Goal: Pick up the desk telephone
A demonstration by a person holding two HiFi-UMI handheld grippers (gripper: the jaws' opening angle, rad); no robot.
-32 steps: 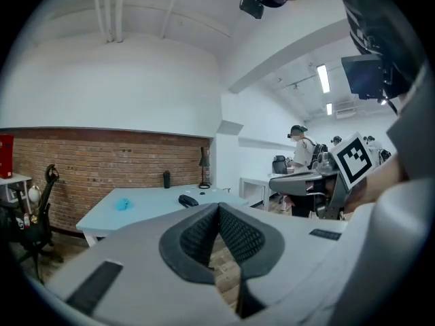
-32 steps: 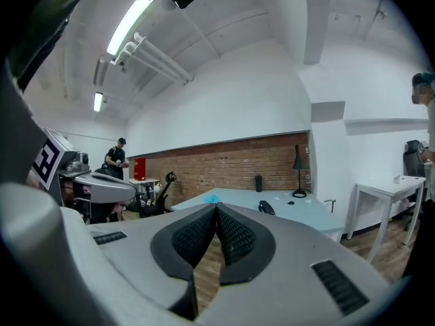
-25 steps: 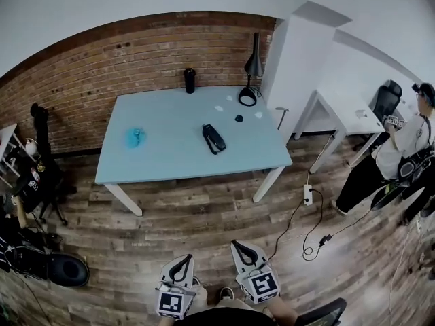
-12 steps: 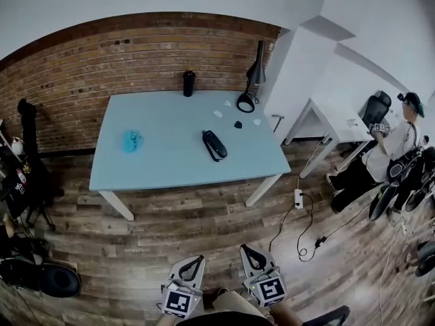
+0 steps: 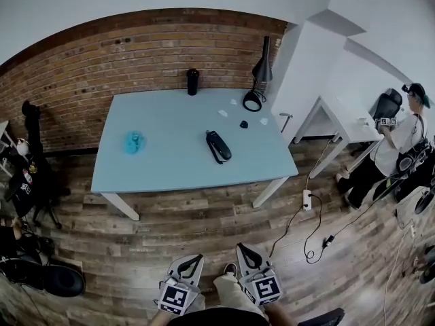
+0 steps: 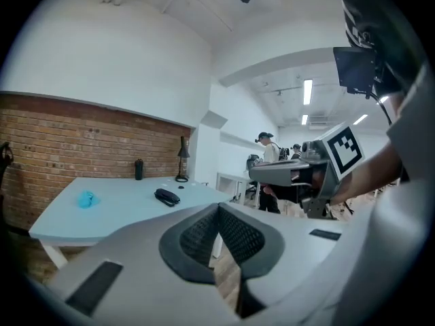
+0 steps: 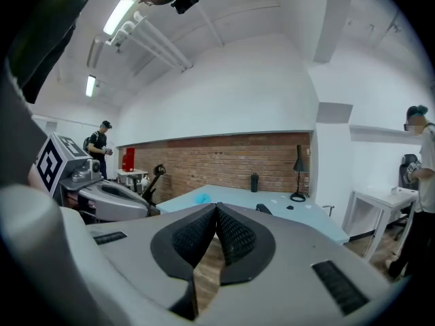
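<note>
The desk telephone (image 5: 217,146), a black handset, lies flat near the middle of the light blue table (image 5: 170,168). It is small and far off in the left gripper view (image 6: 166,196) and half hidden behind the jaws in the right gripper view (image 7: 263,209). My left gripper (image 5: 194,259) and right gripper (image 5: 242,249) are held side by side low in front of the body, over the wooden floor and well short of the table. Both are shut with nothing between the pads (image 6: 204,233) (image 7: 234,236).
On the table stand a black bottle (image 5: 193,81), a black desk lamp (image 5: 259,80) and a small blue object (image 5: 134,141). A white desk (image 5: 340,114) and a person (image 5: 401,141) are at the right. A power strip with cables (image 5: 307,199) lies on the floor. Dark bags (image 5: 41,277) sit at the left.
The whole view has shifted slightly as the person carrying the grippers steps towards the table. Both grippers stay shut and side by side. The telephone has not moved.
</note>
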